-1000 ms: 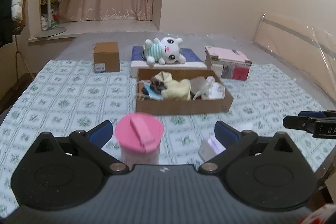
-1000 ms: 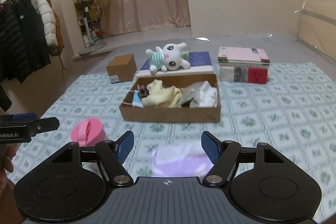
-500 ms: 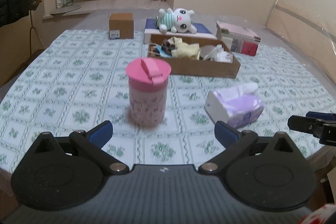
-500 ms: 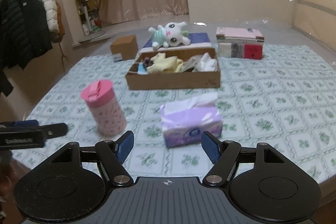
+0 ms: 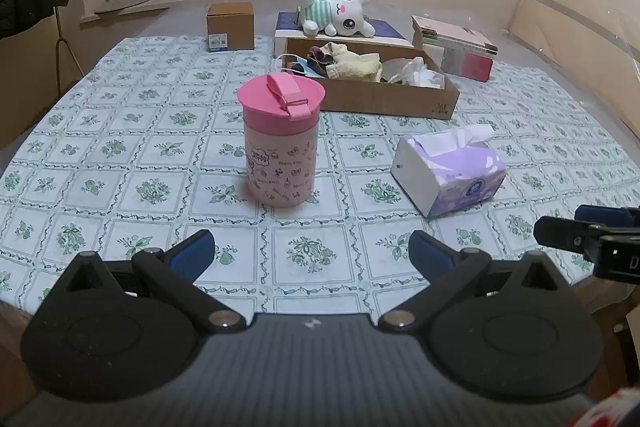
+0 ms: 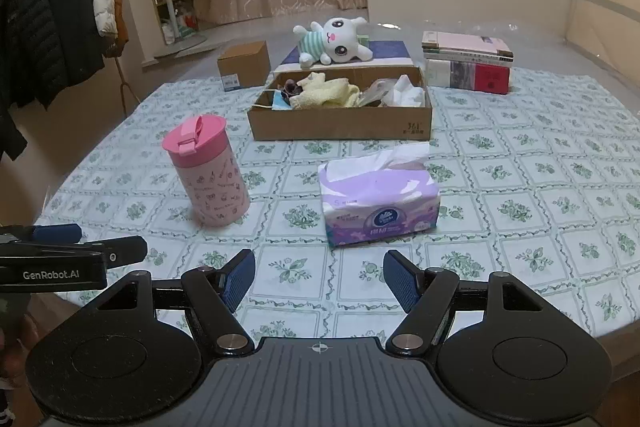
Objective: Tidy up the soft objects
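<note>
Near the front edge of the table (image 6: pixel 560 155), which wears a green floral checked cloth, the left gripper (image 5: pixel 310 253) and the right gripper (image 6: pixel 319 277) both hover with their blue-padded jaws spread wide and nothing between them. Just beyond the left gripper a pink lidded tumbler (image 5: pixel 281 145) stands upright; just beyond the right one lies a purple tissue pack (image 6: pixel 378 201) with a white tissue sticking out of its top. The two sit near each other without touching. Farther back, around the middle of the table, a shallow cardboard box (image 6: pixel 340 125) holds the soft things: a yellow cloth (image 6: pixel 328 95), a blue face mask (image 6: pixel 280 103) and white crumpled material. Toward the far edge a white plush toy (image 6: pixel 334 41) in a striped shirt lies on a flat blue box (image 6: pixel 390 53), with a small cardboard carton (image 6: pixel 244 65) off to its left and a stack of books (image 6: pixel 468 67) to its right.
</note>
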A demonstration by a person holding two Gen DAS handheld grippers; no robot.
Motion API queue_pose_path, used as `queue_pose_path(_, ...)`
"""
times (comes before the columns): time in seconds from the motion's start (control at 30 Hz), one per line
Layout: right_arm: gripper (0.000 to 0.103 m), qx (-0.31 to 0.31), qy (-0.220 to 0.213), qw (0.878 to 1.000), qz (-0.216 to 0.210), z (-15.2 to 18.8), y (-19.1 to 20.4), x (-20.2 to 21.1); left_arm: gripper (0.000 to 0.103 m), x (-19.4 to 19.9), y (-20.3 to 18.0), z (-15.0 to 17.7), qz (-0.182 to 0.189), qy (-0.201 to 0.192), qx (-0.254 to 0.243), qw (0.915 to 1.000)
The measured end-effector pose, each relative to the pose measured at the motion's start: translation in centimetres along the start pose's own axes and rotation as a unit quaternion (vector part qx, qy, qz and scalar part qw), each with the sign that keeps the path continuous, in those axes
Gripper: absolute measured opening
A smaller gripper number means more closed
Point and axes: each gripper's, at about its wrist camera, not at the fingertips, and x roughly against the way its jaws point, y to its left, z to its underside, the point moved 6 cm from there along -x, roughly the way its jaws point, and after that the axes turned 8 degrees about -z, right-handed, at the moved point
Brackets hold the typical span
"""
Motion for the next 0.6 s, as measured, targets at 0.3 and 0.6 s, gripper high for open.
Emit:
queue_pose_path(0.3, 0.071, -0.001, 0.001, 1.000, -0.002, -0.03, 0.04, -0.17, 0.102, -0.19, -0.24, 0.04, 0.001, 0.002, -0.002, 1.0000)
queue_pose_path(0.6, 0.071, -0.002, -0.001, 1.000, 0.001, -0.15, -0.02, -0.15, 0.102, -0.30, -0.56, 0.02, 0.004, 0.002, -0.004, 1.0000)
